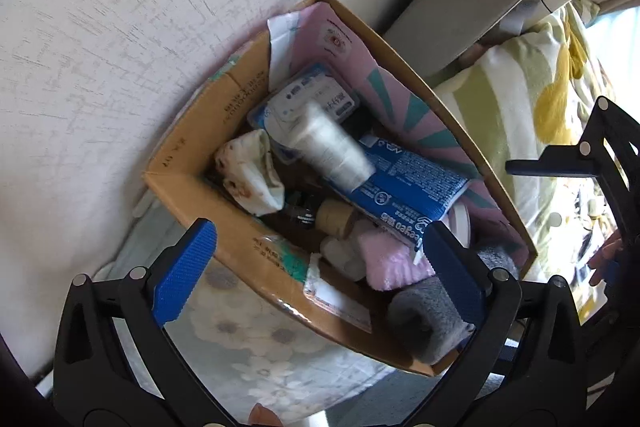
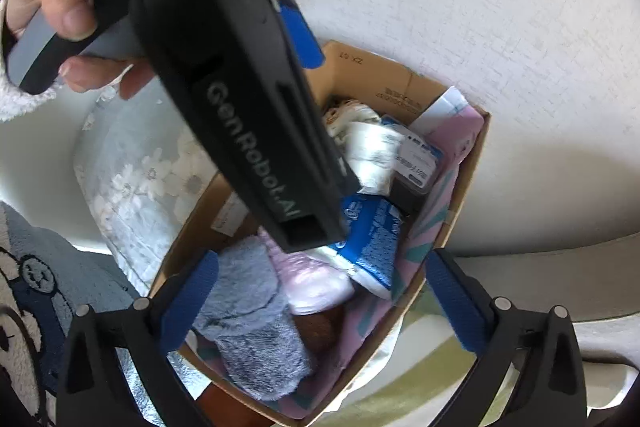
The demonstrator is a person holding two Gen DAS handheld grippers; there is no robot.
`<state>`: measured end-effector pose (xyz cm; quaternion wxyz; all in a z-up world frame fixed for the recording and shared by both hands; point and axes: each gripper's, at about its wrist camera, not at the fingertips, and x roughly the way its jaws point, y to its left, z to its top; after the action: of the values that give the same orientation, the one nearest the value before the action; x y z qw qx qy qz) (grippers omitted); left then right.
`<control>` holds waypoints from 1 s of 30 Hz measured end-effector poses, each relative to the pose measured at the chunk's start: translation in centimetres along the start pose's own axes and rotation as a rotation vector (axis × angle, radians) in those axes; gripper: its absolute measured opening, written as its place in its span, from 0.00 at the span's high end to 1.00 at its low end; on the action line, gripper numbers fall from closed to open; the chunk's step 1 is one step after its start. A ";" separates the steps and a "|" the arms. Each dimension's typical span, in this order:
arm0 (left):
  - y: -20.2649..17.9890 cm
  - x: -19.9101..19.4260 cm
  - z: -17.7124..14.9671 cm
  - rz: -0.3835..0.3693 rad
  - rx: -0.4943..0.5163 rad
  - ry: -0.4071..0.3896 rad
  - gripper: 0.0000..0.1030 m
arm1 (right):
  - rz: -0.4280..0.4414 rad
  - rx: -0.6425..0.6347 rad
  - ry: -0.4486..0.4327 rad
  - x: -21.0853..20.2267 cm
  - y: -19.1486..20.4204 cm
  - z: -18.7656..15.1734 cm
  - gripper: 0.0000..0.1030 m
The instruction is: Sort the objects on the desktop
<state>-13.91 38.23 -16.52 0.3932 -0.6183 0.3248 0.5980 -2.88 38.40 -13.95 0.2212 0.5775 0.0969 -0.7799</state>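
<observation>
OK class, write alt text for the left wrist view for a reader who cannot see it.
An open cardboard box against a white wall holds a blurred white roll, a blue packet, and pink and grey fluffy cloths. The left hand-held gripper hovers open above it.

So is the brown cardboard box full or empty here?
Nearly full. The brown cardboard box holds a blue packet, white roll, pink cloth and grey fleece, piled near its rim.

A textured white wall (image 1: pixel 120 27) is filling the background. A pale floral quilt (image 1: pixel 248 339) is lying below it, a green-and-yellow striped blanket (image 1: pixel 532 99) is bunching up nearby, and a grey rug with dark outlines (image 2: pixel 32 283) is showing at the edge.
</observation>
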 end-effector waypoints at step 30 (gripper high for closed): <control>4.9 -9.5 -11.6 0.123 -0.161 -0.245 0.00 | -0.118 0.127 -0.035 -4.5 6.8 1.2 0.00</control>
<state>-13.30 25.09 -7.86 0.3415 -0.5491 0.2626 0.7162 0.23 32.94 -8.57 0.1397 0.5699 0.0773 -0.8060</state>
